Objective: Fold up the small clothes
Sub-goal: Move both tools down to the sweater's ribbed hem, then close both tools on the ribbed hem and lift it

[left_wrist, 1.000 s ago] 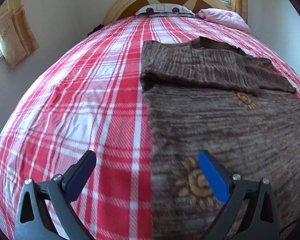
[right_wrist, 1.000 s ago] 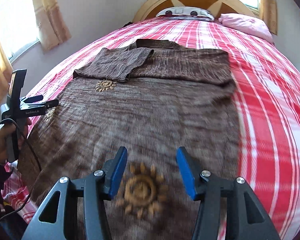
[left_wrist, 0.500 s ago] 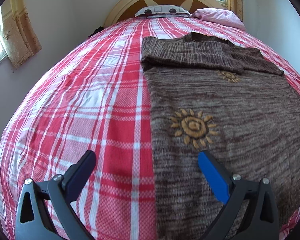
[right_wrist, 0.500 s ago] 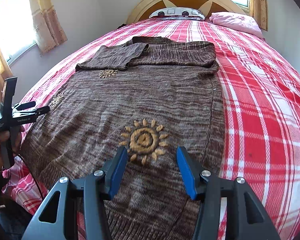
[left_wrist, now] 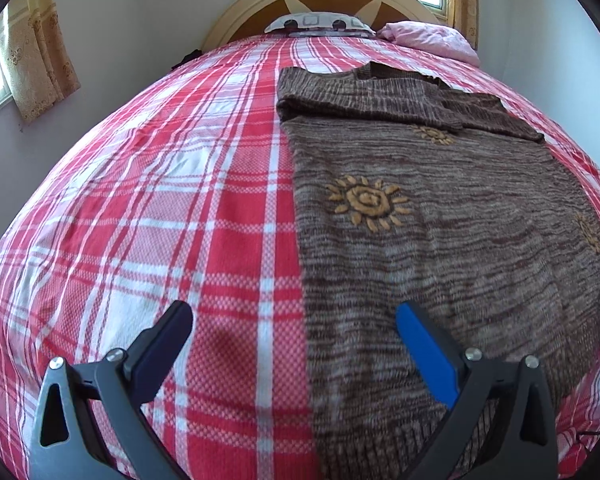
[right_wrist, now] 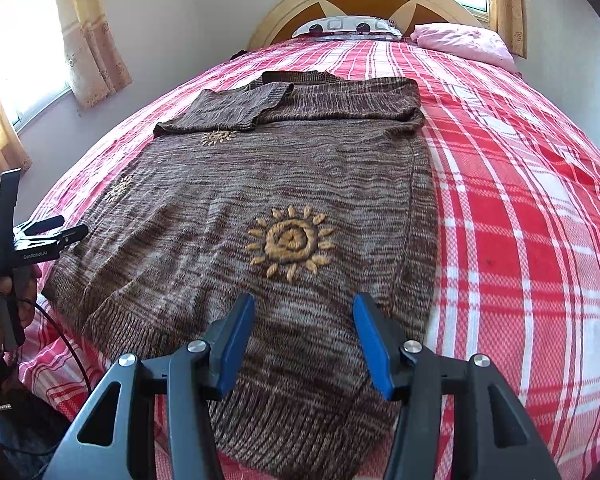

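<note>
On the bed (right_wrist: pixel 520 208) | sweater (right_wrist: pixel 260 184) hem cut off | left hand-held gripper (left_wrist: pixel 294 338), right hand-held gripper (right_wrist: pixel 304 334) agape, empty

Two handheld tools share one build: the right gripper (right_wrist: pixel 304 334) and left gripper (left_wrist: pixel 294 344) have black plastic arms with triangular cut-outs, silver screws and blue pads (right_wrist: pixel 370 346); white lettering and a black cable (right_wrist: pixel 66 344) mark the left handle.

both hand-held grippers drawn back from sweater (right_wrist: pixel 260 184) middle toward its hem (right_wrist: pixel 300 416), nothing gripped
</note>
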### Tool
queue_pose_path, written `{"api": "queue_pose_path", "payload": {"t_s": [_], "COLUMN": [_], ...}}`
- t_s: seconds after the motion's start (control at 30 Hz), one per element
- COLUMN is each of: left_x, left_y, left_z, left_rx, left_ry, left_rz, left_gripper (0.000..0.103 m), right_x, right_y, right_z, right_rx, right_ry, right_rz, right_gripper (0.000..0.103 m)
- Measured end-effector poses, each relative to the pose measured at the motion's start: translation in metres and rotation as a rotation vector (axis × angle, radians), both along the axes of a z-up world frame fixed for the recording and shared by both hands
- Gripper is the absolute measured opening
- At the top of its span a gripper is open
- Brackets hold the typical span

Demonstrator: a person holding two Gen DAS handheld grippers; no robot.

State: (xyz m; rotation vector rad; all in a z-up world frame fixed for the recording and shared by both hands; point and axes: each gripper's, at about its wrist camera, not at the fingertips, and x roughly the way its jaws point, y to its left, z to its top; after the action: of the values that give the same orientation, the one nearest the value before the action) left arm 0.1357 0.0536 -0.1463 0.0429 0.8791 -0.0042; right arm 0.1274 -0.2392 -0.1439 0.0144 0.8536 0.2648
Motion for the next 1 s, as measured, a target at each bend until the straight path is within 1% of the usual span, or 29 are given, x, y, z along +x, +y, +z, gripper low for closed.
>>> {"api": "queue_pose_path", "payload": {"t_s": [0.23, 0.33, 0.4, 0.5, 0.57, 0.67, 0.77, 0.83, 0.9, 1.0], "left_x": [-0.021, -0.034, -0.042, -0.054, -0.059, -0.066, -0.071, -0.073, -0.074, -0.073], "left_y": [-0.001, 0.001, 0.001, -0.001, -0.002, -0.004, -0.003, 0.002, 0.006, 0.005], "left_z": [-0.001, -0.001, -0.004, -0.002, 0.0, 0.001, 0.001, 0.0, -0.001, -0.002], "left_rx": [-0.006, -0.04, -0.069, -0.083, -0.092, -0.095, -0.086, -0.085, -0.117, -0.119], "left_ry": [0.003, -0.001, 0.02, -0.001, -0.004, 0.002, 0.006, 0.013, 0.026, 0.025], "left_rz": [-0.002, 0.005, -0.007, -0.018, -0.03, -0.045, -0.038, -0.007, 0.001, -0.012], "left_gripper": [0.103, 0.103, 0.098, 0.089, 0.08, 0.074, 0.075, 0.077, 0.077, 0.077], "right_x": [-0.015, -0.023, -0.03, -0.037, -0.041, -0.044, -0.051, -0.055, -0.057, -0.058], "right_y": [0.0, -0.004, -0.01, -0.021, -0.03, -0.042, -0.046, -0.043, -0.038, -0.032], "right_z": [0.0, 0.001, 0.003, 0.004, 0.003, 0.0, -0.003, -0.004, -0.005, -0.007], "right_rx": [-0.017, -0.01, -0.012, -0.001, 0.004, 0.026, 0.088, 0.115, 0.148, 0.155], "right_ry": [0.007, 0.012, 0.019, 0.033, 0.045, 0.072, 0.094, 0.105, 0.12, 0.121], "right_rz": [-0.005, -0.012, -0.032, -0.062, -0.094, -0.12, -0.11, -0.089, -0.064, -0.057], "right_gripper": [0.053, 0.053, 0.053, 0.053, 0.053, 0.053, 0.053, 0.053, 0.053, 0.053]}}
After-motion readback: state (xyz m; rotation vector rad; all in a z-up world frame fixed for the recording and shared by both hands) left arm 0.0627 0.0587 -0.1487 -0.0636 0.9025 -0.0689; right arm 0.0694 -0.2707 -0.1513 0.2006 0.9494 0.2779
